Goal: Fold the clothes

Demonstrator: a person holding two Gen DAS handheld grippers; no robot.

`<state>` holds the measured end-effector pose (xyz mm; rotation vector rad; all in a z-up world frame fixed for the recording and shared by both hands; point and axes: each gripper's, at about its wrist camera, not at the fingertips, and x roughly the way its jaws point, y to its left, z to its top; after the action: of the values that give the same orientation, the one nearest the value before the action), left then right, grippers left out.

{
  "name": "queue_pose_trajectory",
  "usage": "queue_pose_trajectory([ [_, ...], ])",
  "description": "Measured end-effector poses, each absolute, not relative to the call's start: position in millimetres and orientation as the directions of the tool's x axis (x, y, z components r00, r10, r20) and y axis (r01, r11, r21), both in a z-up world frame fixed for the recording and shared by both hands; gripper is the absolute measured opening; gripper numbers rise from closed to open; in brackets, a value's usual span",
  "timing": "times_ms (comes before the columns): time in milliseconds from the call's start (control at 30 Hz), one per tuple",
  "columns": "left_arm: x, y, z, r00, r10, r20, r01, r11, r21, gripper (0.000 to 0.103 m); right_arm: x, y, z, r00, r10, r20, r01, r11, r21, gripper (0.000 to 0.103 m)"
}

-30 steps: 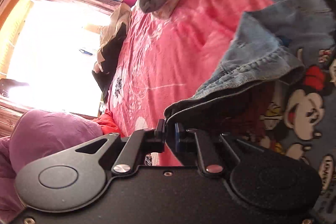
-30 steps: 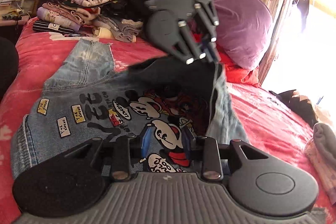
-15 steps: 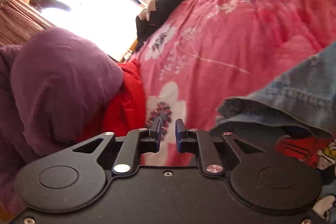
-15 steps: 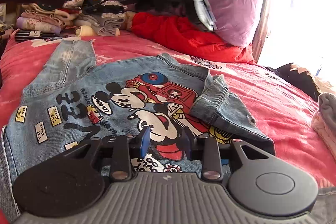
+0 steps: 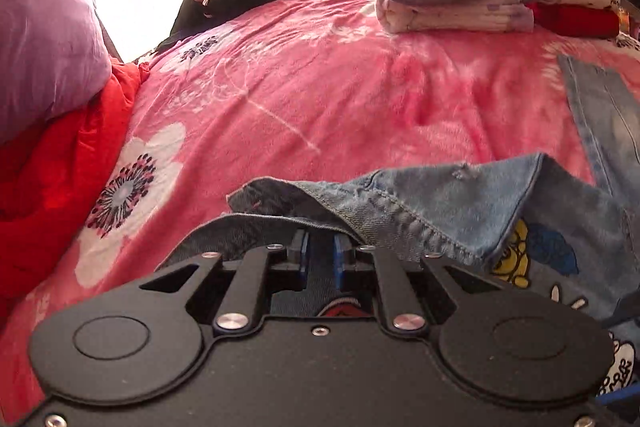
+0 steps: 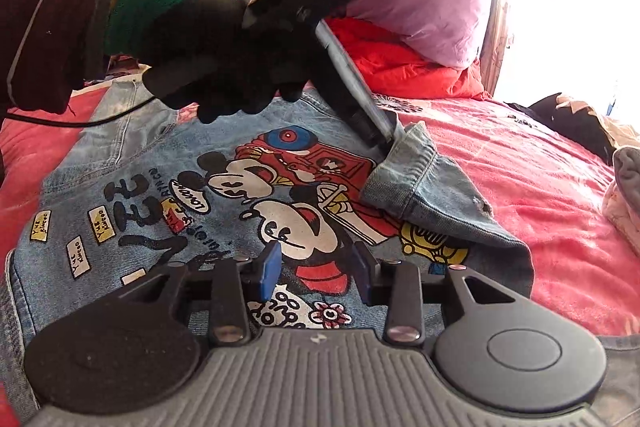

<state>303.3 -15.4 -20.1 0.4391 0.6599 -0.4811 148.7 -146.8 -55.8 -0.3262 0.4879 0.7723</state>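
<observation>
left tongs [image 6: 386, 143] nearly pressed together, tips down at the folded-in sleeve cuff [image 6: 412, 163], pinching or not: can't tell | right tongs [image 6: 316, 269] spread, just been opening, nothing between, hovering low over the print | denim jacket [image 6: 132, 163] flat on the bed [image 5: 320, 87], back up | sleeve runs from cuff out to the right edge, left hand [image 6: 208, 55] closer

Held left gripper [image 5: 318, 247] in gloved left hand [image 6: 208, 67], sleeve [image 6: 36, 27] reaching in from the left. Pitched steeply down, jaws nearly together, tips hidden. Kept right gripper [image 6: 316, 267] low and tilted slightly down; jaws just opening, well apart, nothing between them.
</observation>
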Motion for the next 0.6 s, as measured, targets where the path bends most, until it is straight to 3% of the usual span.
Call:
queue_pose_trajectory([
  [200, 339, -24, -26, 0.729, -0.236, -0.643, 0.451, 0.872, 0.191, 0.010, 157, -152, -58, 0.615, 0.580, -0.534, -0.711, 0.701, -0.057, 0.041],
  [467, 368, -19, -21, 0.667, -0.338, -0.664, 0.404, 0.913, -0.059, 0.010, 176, -175, -56, 0.636, 0.582, -0.507, -0.635, 0.768, 0.085, 0.042],
  [600, 390, -7, -21, 0.629, -0.396, -0.669, 0.279, 0.918, -0.281, 0.011, 191, -188, -58, 0.633, 0.582, -0.510, -0.583, 0.792, 0.180, 0.042],
])
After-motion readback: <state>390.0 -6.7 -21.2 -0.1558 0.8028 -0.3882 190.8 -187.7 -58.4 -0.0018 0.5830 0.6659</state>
